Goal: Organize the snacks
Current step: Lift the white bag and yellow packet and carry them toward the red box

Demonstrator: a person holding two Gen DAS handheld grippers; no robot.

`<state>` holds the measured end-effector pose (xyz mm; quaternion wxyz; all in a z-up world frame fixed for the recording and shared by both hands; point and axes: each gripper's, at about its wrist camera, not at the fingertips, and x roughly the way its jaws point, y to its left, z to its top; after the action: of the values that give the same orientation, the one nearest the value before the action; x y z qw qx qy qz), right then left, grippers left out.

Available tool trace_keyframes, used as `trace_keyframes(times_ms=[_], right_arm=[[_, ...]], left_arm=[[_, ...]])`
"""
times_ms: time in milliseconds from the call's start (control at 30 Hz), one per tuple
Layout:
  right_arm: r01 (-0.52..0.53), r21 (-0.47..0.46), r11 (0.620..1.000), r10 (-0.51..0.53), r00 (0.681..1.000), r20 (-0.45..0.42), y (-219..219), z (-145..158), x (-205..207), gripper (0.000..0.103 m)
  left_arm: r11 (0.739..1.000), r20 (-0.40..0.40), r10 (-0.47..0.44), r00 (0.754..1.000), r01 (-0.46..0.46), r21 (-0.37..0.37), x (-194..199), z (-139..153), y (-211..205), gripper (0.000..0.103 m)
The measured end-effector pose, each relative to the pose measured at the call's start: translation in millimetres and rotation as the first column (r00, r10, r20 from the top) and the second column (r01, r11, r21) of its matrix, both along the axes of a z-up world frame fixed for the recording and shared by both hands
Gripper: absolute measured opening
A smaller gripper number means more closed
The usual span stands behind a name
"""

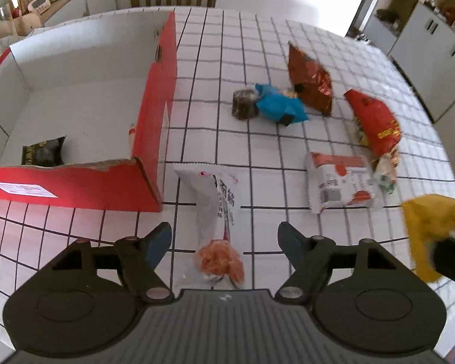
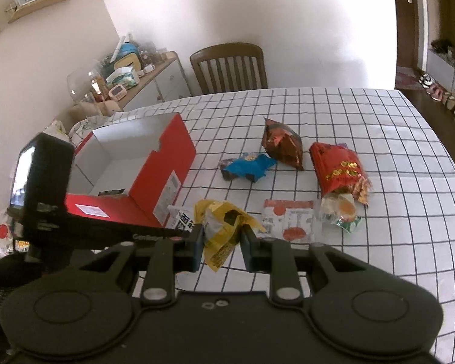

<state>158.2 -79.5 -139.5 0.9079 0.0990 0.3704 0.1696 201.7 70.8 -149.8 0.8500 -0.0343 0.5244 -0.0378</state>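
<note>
While our right tool pinched a yellow packet, our left tool hung spread over a white packet just beside the box.

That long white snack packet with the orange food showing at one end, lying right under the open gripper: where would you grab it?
I'd pinch the long white snack packet across its narrow middle, coming straight down. It lies flat, lengthwise between the open left gripper's fingers, so they could close on its long edges. I'd avoid the bulgy orange end.
</note>
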Motion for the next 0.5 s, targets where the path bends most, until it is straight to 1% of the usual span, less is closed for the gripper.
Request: trace_keyframes(times_ms=[100,233,300,333,367,433,467,500], right_arm=[[0.014,-0.002,1.0,-0.014,1.0,-0.01,-4.8,-2.5,-1.6,0.024],[0.028,-0.006,1.0,-0.028,0.999,-0.019,-12.0,-5.5,-5.0,0.024],[0.033,-0.008,0.999,-0.034,0.999,-0.025,-14.9,-6.9,-5.7,0.024],[0.037,-0.01,0.999,-0.037,0.999,-0.028,-16.3,-7.7,-6.3,0.024],[0.039,-0.011,0.999,-0.039,0.999,-0.03,-17.5,-8.4,-6.8,0.024],[0.041,-0.013,0.999,-0.041,0.999,-0.035,-19.7,-9.6,-7.8,0.024],[0.04,-0.014,0.999,-0.041,0.999,-0.036,-20.5,-10.0,-8.2,0.024],[0.041,-0.016,0.999,-0.042,0.998,-0.036,-21.2,-10.2,-8.4,0.024]], left_arm=[[0.999,0.001,-0.002,1.0,0.002,0.041,4.4,-11.9,-6.8,0.077],[0.998,-0.019,0.007,1.0,-0.006,0.056,10.6,-26.0,-12.2,0.077],[0.999,-0.037,0.014,0.999,-0.012,0.048,13.5,-32.0,-13.5,0.071],[0.999,-0.042,0.019,0.999,-0.017,0.049,14.6,-33.9,-14.1,0.062],[0.998,-0.048,0.025,0.999,-0.023,0.051,16.5,-36.3,-14.5,0.056],[0.998,-0.055,0.039,0.998,-0.037,0.046,18.3,-38.4,-13.8,0.052],[0.998,-0.046,0.042,0.998,-0.039,0.05,18.4,-37.0,-14.4,0.046],[0.998,-0.041,0.04,0.998,-0.038,0.053,18.8,-36.6,-15.0,0.043]])
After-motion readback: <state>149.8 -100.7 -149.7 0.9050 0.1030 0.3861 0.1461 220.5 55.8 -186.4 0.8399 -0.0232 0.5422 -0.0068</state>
